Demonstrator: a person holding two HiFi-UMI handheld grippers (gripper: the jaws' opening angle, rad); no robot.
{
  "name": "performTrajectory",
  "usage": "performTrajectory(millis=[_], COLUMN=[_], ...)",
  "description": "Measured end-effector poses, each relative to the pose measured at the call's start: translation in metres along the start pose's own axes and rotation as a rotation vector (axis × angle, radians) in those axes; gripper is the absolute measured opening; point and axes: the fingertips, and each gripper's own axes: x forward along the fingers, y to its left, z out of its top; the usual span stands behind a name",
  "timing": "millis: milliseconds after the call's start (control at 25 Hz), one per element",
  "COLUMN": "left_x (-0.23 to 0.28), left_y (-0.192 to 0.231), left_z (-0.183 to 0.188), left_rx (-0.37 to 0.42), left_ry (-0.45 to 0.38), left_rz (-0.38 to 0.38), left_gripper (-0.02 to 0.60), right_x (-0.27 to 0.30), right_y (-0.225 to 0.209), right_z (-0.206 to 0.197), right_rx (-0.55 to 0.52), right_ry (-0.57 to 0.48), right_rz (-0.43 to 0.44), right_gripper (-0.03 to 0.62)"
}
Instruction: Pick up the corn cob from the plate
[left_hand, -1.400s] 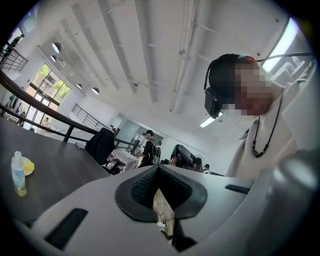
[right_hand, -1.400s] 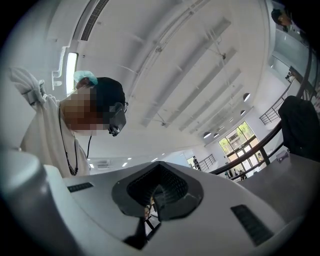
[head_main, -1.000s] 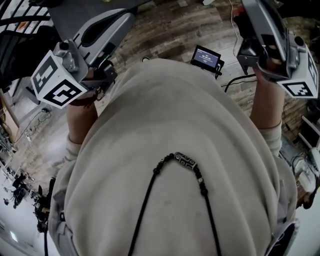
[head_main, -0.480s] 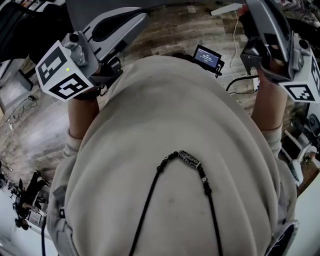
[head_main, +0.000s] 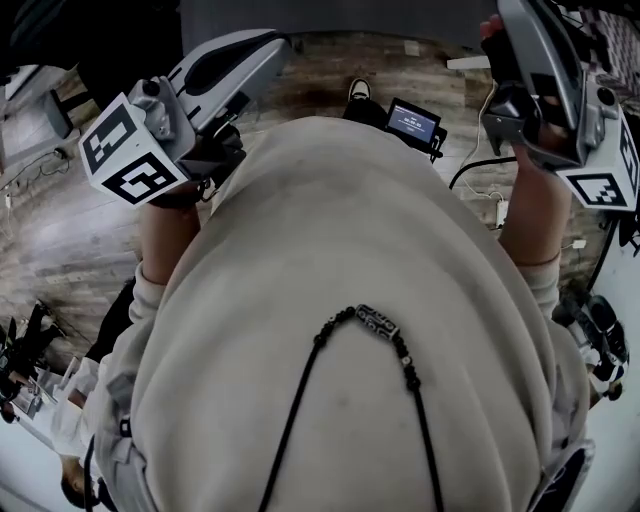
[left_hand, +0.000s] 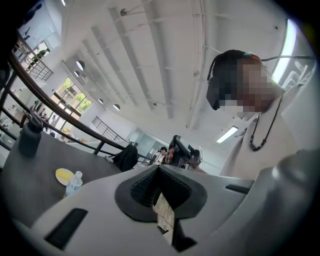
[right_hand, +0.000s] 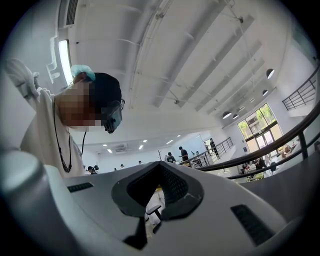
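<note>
"So, what could go wrong from here?"

"Mostly the reach. The table (left_hand: 86, 162) lies low at the left of the left gripper view. It is well apart from the left claw (left_hand: 159, 169) and the right claw (right_hand: 161, 166), which the person holds up on either side of the sweater (head_main: 340, 260). Neither claw points down at the plate. A blind swing could clip the flask (left_hand: 29, 140) or tip the bottle (left_hand: 73, 183), which stands just beside the plate (left_hand: 64, 175)."

"And the cob?"

"It should be on that yellow plate, but it is too small there to tell from the plate itself. Nothing has been picked up yet."

"How do the claws stand?"

"The left claw has its jaws pressed together with nothing between them. The right claw is the same, closed tight and empty. Either one has to spread wide before it meets the cob, or it will likely just shove it off."
</note>
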Motion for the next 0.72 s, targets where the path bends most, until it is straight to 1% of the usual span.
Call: performTrajectory(millis=[120, 200, 400, 600, 720], left_x=[-0.028, -0.034, -0.032, 0.007, 0.013], left_y=[-0.022, -0.023, -0.016, -0.005, -0.008], left_z=[-0.008, -0.010, -0.007, 0.000, 0.006], left_rx=[-0.028, -0.043, -0.068, -0.067, -0.064], left_ry=[-0.020, -0.031, -0.035, -0.040, -0.050], left_rz=[0.017, 0.036, 0.046, 0.065, 0.072], left_gripper=[0.002, 0.002, 0.002, 0.002, 0.002], right_x=[0.006, 0.012, 0.020, 0.009, 0.010], right_y=[0.033, 0.035, 0.024, -0.019, -0.028], right_z=[-0.006, -0.010, -0.017, -0.010, -0.007], right_rx=[0.010, 0.025, 0.064, 0.101, 0.118], right_ry=[0.016, 0.024, 0.044, 0.047, 0.044], right_rz=[0.013, 0.028, 0.036, 0.048, 0.061], right_gripper=[0.015, 0.015, 0.015, 0.015, 0.015])
